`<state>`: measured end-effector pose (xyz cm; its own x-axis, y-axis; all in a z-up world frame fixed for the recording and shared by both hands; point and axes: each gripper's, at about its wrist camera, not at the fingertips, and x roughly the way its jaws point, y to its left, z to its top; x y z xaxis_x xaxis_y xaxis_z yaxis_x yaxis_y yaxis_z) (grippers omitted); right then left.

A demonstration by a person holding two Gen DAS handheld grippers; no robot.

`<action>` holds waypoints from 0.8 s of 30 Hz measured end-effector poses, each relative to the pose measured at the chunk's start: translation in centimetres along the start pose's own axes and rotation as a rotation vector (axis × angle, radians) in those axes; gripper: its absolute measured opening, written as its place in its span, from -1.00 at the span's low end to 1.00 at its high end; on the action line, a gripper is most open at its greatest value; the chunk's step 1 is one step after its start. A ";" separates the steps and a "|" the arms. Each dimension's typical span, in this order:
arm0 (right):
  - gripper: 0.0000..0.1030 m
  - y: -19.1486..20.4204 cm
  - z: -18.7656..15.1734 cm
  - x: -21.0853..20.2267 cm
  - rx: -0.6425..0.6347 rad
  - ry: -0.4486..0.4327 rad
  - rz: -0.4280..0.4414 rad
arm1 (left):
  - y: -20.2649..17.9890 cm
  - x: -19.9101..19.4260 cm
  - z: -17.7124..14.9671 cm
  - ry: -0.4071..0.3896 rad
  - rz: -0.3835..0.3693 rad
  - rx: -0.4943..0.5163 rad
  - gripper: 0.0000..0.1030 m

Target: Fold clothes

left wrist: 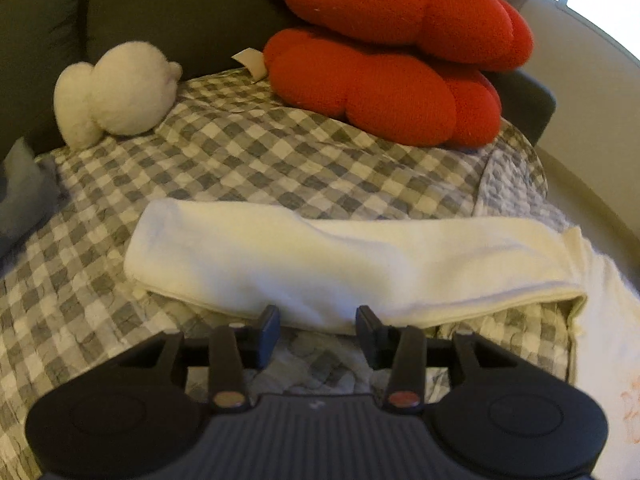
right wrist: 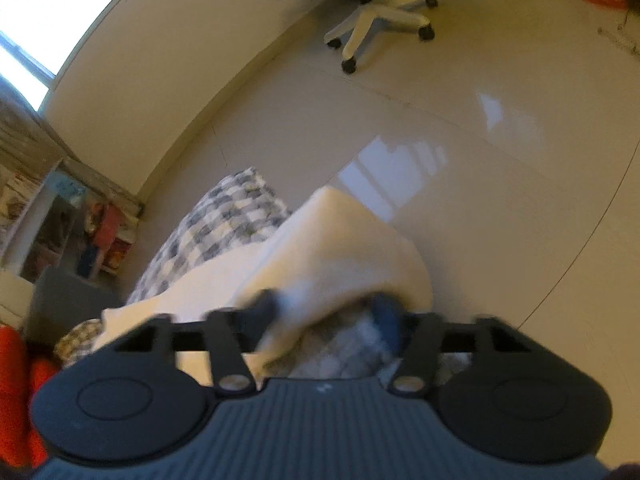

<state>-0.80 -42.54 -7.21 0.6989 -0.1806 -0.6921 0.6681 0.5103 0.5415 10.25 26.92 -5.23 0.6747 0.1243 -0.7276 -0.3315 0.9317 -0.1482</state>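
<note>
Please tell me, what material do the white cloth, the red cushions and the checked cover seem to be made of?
Cloth: soft fleece or microfibre, probably; matte, slightly fuzzy surface, stitched hem along its edge.
Cushions: knitted or woven fabric over stuffing; visible grainy texture, plump lobes.
Cover: thin crinkled cotton, like seersucker, probably; puckered grey and white squares.

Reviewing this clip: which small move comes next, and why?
Probably close the left tongs on the near edge of the cream cloth. Its fingertips straddle that fold on the checked blanket, apparently not pinching, while the right tongs are already at the cloth's other end.
</note>
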 end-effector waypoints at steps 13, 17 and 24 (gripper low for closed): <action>-0.87 4.4 -1.9 -3.5 -0.289 -0.193 -0.150 | 0.4 -0.1 0.3 -0.022 0.013 0.009 -0.73; -0.87 2.4 -2.0 -1.8 -0.223 -0.157 -0.178 | 1.0 0.4 0.4 -0.018 0.039 0.022 -0.83; -0.88 4.1 -2.4 -2.2 -0.272 -0.232 -0.222 | 2.3 0.1 0.7 -0.009 0.040 -0.013 -0.92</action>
<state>-0.22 -38.06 -4.57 0.6057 -0.4800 -0.6346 0.7387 0.6356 0.2243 10.04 29.26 -5.20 0.6668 0.1641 -0.7270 -0.3666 0.9215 -0.1283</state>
